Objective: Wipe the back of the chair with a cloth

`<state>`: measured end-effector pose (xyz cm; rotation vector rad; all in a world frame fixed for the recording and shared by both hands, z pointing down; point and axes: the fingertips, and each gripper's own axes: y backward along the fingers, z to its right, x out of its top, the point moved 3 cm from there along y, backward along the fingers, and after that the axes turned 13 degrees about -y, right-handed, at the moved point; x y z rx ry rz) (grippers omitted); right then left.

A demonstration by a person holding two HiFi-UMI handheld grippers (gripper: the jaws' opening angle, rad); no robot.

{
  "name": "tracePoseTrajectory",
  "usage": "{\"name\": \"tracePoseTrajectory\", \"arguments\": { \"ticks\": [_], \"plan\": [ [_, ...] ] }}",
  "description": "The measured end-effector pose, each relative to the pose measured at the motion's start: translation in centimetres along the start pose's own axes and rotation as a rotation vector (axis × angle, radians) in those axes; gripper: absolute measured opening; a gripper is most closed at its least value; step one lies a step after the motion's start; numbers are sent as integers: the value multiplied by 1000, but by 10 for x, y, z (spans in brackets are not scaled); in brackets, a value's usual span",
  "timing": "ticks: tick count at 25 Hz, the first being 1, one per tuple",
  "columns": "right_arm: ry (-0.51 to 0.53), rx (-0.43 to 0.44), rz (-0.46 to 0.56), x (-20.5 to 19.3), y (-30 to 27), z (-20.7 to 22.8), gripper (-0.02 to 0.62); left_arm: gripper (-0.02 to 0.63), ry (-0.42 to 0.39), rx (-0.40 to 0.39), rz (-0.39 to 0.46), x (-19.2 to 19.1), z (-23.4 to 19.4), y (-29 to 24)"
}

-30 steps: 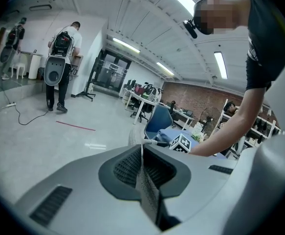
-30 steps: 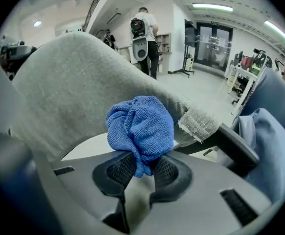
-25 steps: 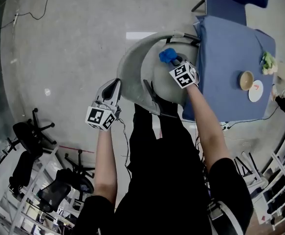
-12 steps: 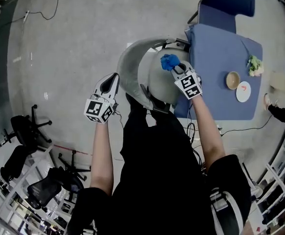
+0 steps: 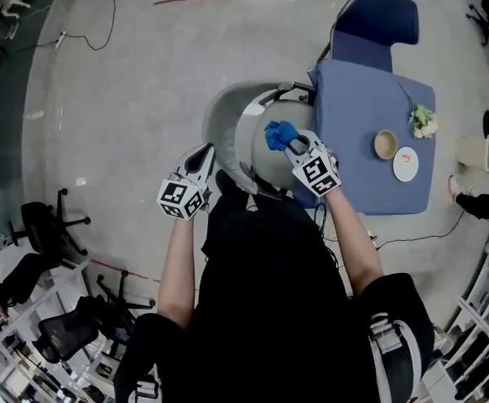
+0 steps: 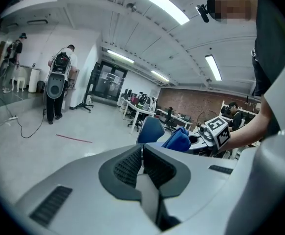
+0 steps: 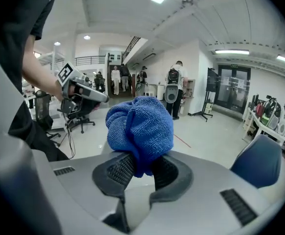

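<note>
While poised above chair back (image 5: 224,112) at frame centre, clamps bunched cloth (image 5: 281,134) in right gripper (image 5: 293,146), ready for wiping; holds left gripper (image 5: 203,154) clenched, empty, centre-left, clear of work.

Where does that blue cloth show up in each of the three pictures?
Head view: cloth at centre.
Left gripper view: cloth right of centre, beyond the jaws.
Right gripper view: cloth at centre, clamped in the jaws.
Shared landmark: blue chair.

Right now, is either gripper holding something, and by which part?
The right gripper pinches the bunched blue terry cloth by its lower end; the left gripper is shut, empty.
</note>
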<state>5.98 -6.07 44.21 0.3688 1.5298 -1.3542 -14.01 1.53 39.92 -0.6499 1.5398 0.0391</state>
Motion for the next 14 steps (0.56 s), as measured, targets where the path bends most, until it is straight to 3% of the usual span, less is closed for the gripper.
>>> {"name": "tracePoseTrajectory", "arguments": {
  "ticks": [14],
  "plan": [
    [4, 37, 44, 10, 22, -46, 97, 31, -65, -39, -12, 17, 22, 20]
  ]
}}
